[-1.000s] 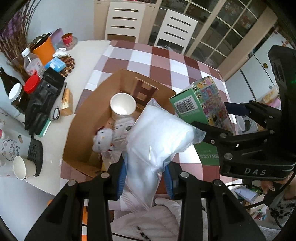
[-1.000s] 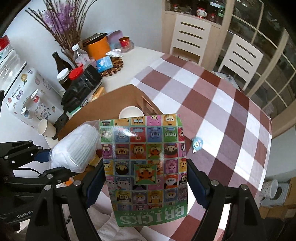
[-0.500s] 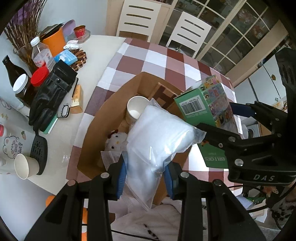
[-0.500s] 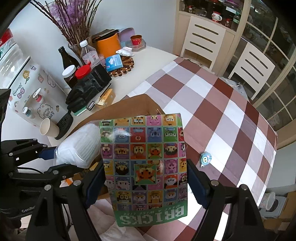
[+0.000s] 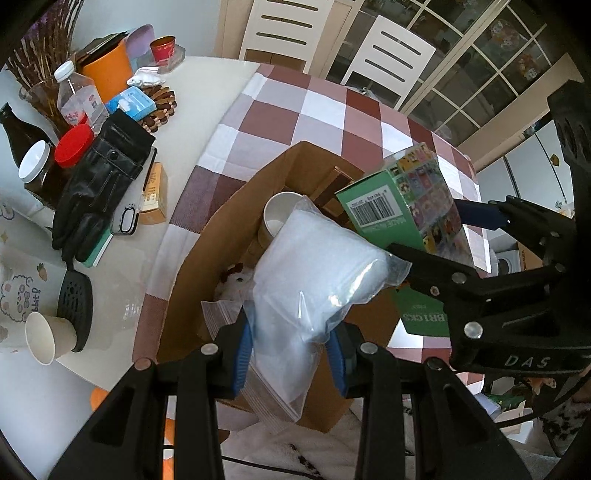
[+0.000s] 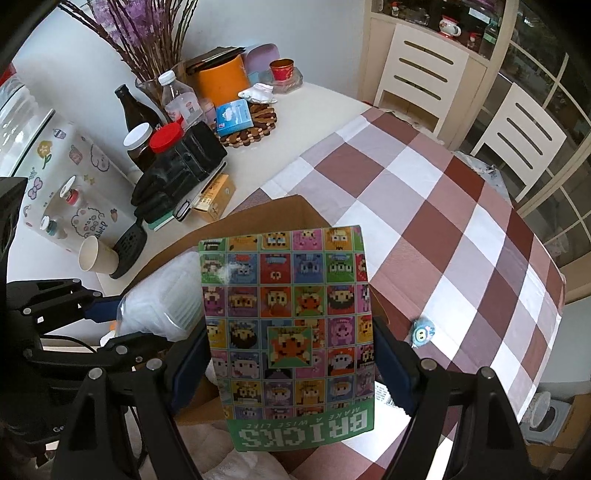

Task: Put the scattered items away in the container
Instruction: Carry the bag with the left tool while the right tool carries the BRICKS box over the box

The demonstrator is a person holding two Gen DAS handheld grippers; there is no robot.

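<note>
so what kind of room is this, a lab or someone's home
Most likely a home dining room: a checked tablecloth covers the table, white slatted dining chairs stand behind it, and a glass-fronted cabinet holds crockery.

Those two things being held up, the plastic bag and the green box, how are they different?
The plastic bag is soft, see-through and bulging with white contents; the green box is stiff, flat-sided and printed with colourful pixel faces. The bag is pinched by the left hand-held gripper, the box by the right hand-held gripper. The bag carries no print; the box reads BRICKS and bears a barcode. Both are held above the cardboard box.
</note>
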